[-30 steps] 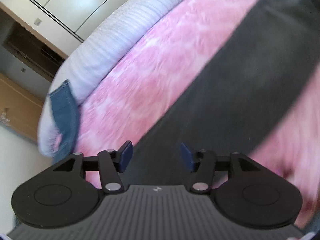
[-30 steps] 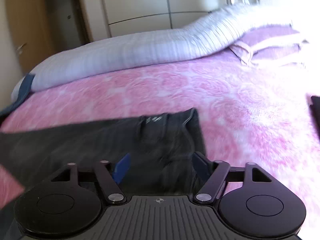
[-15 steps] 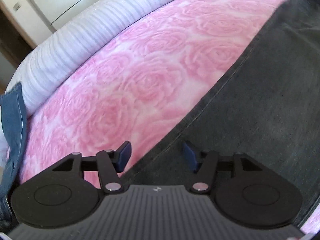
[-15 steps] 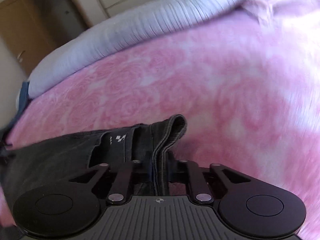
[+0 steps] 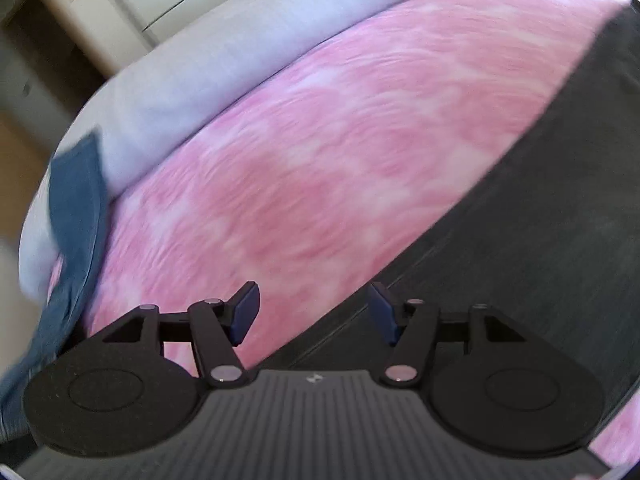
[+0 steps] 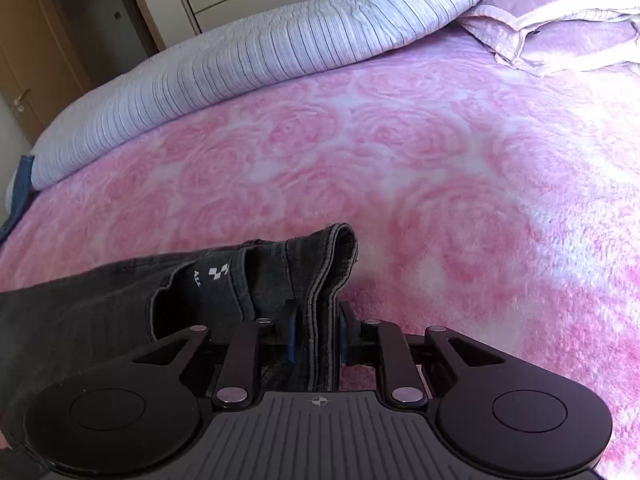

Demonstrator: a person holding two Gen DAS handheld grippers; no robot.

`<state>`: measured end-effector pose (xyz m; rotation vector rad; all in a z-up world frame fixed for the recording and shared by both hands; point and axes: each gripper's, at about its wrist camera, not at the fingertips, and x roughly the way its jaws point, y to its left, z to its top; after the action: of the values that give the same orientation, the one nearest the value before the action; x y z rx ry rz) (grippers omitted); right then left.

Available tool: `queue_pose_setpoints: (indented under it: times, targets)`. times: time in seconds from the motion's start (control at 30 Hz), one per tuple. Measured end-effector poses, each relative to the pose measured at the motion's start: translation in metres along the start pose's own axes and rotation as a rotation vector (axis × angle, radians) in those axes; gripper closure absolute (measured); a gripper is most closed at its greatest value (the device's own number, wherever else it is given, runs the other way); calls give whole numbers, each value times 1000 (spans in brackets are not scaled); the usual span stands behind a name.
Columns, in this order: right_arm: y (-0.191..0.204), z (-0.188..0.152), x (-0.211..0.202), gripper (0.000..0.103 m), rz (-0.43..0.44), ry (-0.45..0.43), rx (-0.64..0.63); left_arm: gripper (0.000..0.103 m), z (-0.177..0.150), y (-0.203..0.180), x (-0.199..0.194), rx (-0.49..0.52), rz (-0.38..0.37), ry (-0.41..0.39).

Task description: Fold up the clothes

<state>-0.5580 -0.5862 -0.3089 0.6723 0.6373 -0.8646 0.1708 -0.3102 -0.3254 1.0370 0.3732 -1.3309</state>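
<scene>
Right wrist view shows the right gripper [image 6: 318,334] pinching the bunched waistband edge of a pair of dark grey jeans [image 6: 120,304], the denim fold rising between its blue pads [image 6: 291,334] and curling over just ahead of them. Its jaws are easing apart slightly, yet the pads press the fabric on both sides. The jeans lie on a pink rose-patterned blanket [image 6: 420,168] that covers the bed, stretching away to the left of the gripper, with a small white printed mark showing near the waistband. Behind the blanket runs a rolled, striped pale duvet [image 6: 248,60], and a lilac pillow [image 6: 568,36] sits at the upper right. Left wrist view is motion-blurred: the left gripper [image 5: 314,312] hangs with its jaws spread and nothing between them, over the border where the jeans [image 5: 540,240] meet the blanket [image 5: 320,152]. A blue denim garment [image 5: 76,216] drapes over the bed's far left edge.
</scene>
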Motion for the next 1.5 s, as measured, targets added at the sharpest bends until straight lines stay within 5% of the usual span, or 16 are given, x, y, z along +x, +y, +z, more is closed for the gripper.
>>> queue_pose_setpoints:
  times: [0.23,0.4,0.53,0.6,0.67,0.7,0.9,1.03,1.1,1.3,1.43,1.5]
  targets:
    - [2,-2,11,81,-35,-13,33,41,-43,49,7,-180,-1,161]
    - [4,-2,12,80,-50,-12,37,35,-63,69,5,-309,1,168]
    - [6,0,14,79,-62,-6,34,41,-64,79,6,-376,26,152]
    - [5,1,15,79,-60,-2,36,73,-63,81,12,-397,-17,164]
    - [4,1,15,80,-53,1,45,94,-56,77,13,-376,-15,157]
    - [5,2,15,83,-51,-1,38,95,-53,75,11,-353,-15,133]
    - [10,9,9,93,-48,-85,-15,95,-35,83,13,-344,26,20]
    - [5,8,27,90,-66,-38,6,92,-36,73,35,-288,35,109]
    - [3,8,24,75,-83,-30,13,91,-39,68,33,-305,60,111]
    - [46,0,-23,68,-268,-51,-159,84,-46,56,8,-287,144,194]
    - [89,-31,-74,66,-239,-95,-242,82,-55,39,-47,-290,150,94]
    - [107,-57,-100,61,-195,-103,-263,66,-64,21,-84,-284,97,16]
